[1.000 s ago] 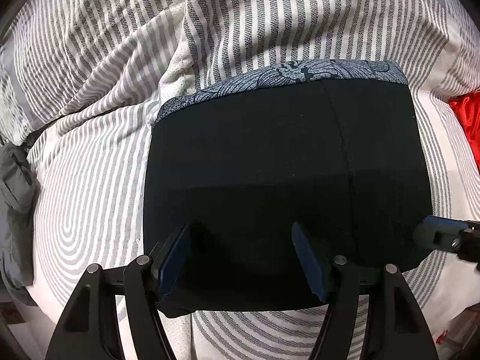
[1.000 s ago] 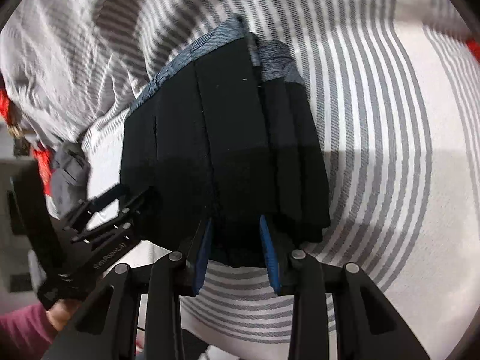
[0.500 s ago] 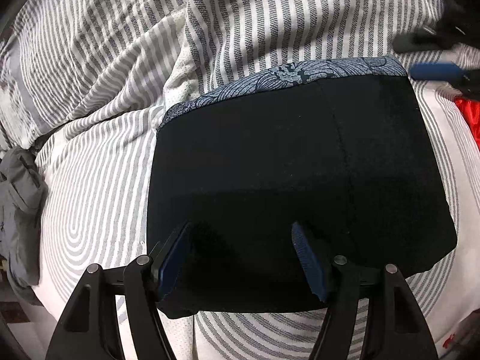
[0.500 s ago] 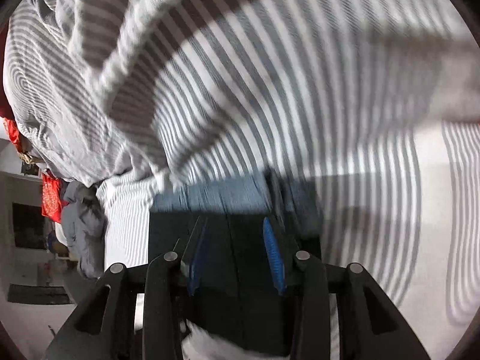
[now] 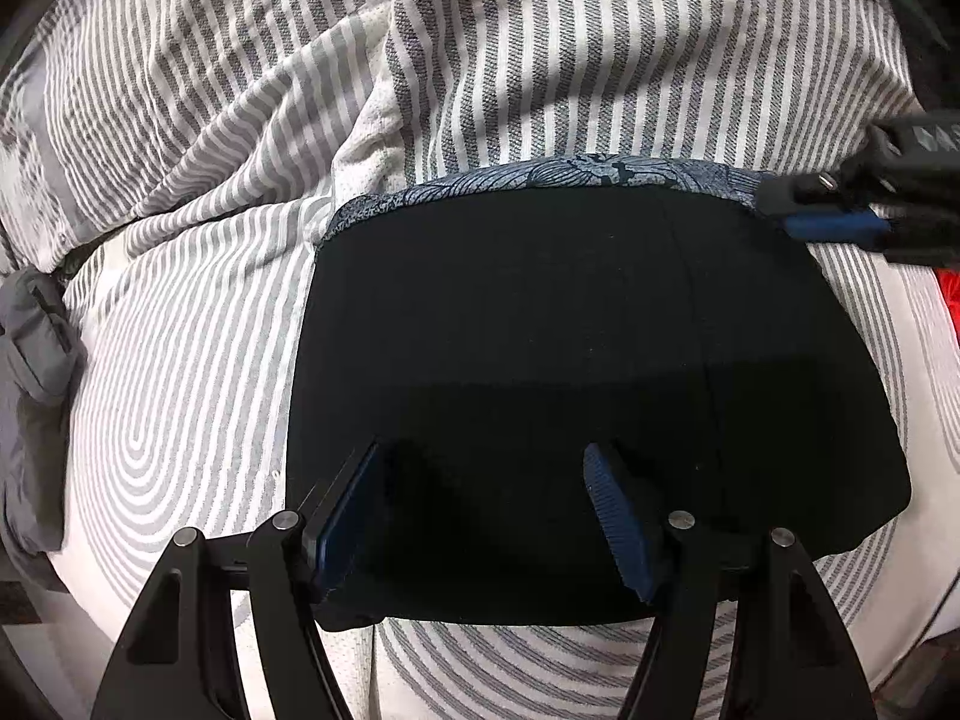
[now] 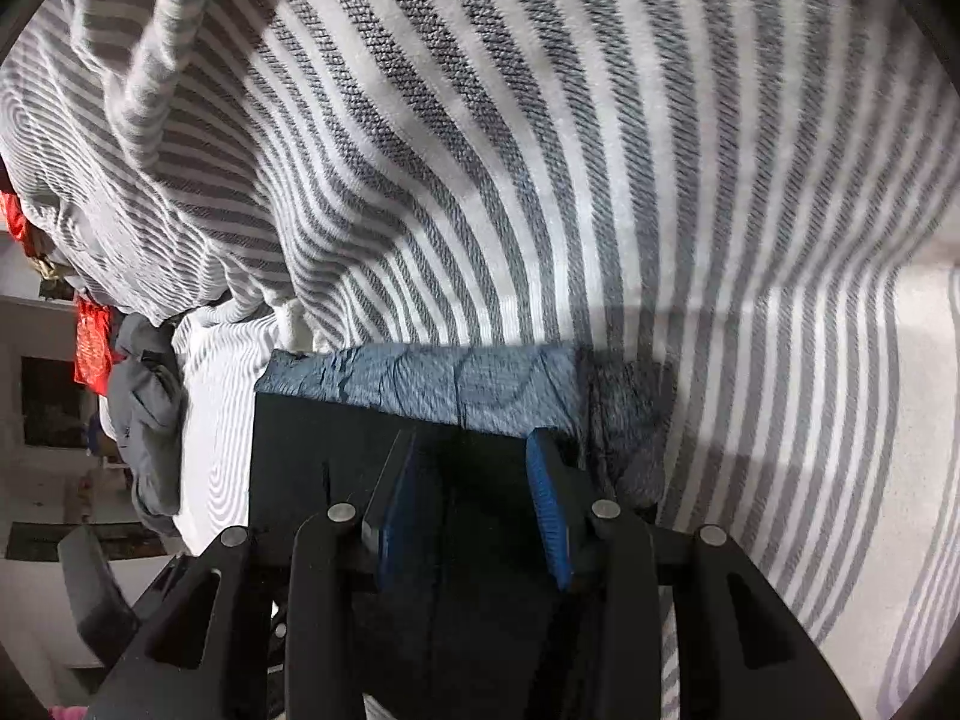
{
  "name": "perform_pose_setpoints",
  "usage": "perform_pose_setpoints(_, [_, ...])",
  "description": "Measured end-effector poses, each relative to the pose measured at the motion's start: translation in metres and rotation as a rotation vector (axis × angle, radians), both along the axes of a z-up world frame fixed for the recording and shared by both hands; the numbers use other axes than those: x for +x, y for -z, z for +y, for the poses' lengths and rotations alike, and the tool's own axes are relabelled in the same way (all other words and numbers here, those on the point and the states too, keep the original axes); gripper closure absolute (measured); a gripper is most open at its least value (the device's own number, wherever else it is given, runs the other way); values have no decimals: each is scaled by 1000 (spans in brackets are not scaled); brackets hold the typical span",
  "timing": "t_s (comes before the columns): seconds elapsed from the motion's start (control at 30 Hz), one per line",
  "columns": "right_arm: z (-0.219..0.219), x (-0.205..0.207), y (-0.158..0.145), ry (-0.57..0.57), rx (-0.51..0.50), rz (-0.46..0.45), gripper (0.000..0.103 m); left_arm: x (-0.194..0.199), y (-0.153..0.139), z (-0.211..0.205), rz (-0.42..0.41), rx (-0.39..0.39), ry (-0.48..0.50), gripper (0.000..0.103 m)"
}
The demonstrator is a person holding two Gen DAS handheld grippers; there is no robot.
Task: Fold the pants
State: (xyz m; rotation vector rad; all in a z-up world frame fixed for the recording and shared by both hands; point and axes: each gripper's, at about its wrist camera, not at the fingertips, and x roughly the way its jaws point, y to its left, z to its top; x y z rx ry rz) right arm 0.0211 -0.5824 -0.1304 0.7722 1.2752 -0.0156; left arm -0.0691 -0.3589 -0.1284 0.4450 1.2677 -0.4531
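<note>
Black folded pants (image 5: 570, 372) lie flat on the striped bed sheet (image 5: 180, 408), with their blue patterned waistband (image 5: 540, 180) along the far edge. My left gripper (image 5: 483, 453) stands open over the near edge of the pants, and the cloth lies flat between its pads. My right gripper (image 5: 801, 207) is at the far right corner by the waistband. In the right wrist view its jaws (image 6: 474, 438) are opening above the black cloth just short of the waistband (image 6: 432, 384), with no fold pinched between them.
A bunched striped duvet (image 5: 540, 60) rises right behind the waistband. A grey garment (image 5: 30, 420) lies at the left edge of the bed. Something red (image 5: 951, 312) shows at the right edge. The sheet to the right of the pants (image 6: 810, 480) is bare.
My right gripper has moved from the near right side of the pants to the far right corner at the waistband, and its jaws have widened a little. The left gripper and the pants stayed put.
</note>
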Motion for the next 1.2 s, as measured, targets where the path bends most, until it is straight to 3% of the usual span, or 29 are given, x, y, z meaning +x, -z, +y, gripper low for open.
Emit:
perform_pose_setpoints(0.1, [10, -16, 3, -27, -13, 33, 53, 2, 1, 1, 10, -3, -13, 33])
perform_pose_setpoints(0.13, [16, -22, 3, -46, -56, 71, 44, 4, 1, 2, 11, -4, -18, 33])
perform_pose_setpoints(0.37, [40, -56, -22, -47, -118, 89, 44, 6, 2, 5, 32, -20, -31, 32])
perform_pose_setpoints(0.5, [57, -60, -11, -65, -148, 153, 43, 6, 4, 7, 26, -35, -26, 29])
perform_pose_setpoints(0.57, [68, -58, -3, -68, -171, 150, 36, 6, 5, 10, 29, -42, -33, 26])
perform_pose_setpoints(0.63, [73, -55, -1, -65, -157, 138, 21, 7, 5, 13, 45, -61, -46, 26])
perform_pose_setpoints(0.77, [89, -50, 1, -86, -208, 161, 18, 6, 6, 13, 45, -69, -40, 25])
perform_pose_setpoints(0.87, [88, -52, 1, -57, -196, 160, 18, 8, 7, 17, 50, -75, -47, 20])
perform_pose_setpoints(1.2, [82, -57, -2, -24, -179, 134, 12, 15, 12, 22, 70, -98, -45, 18])
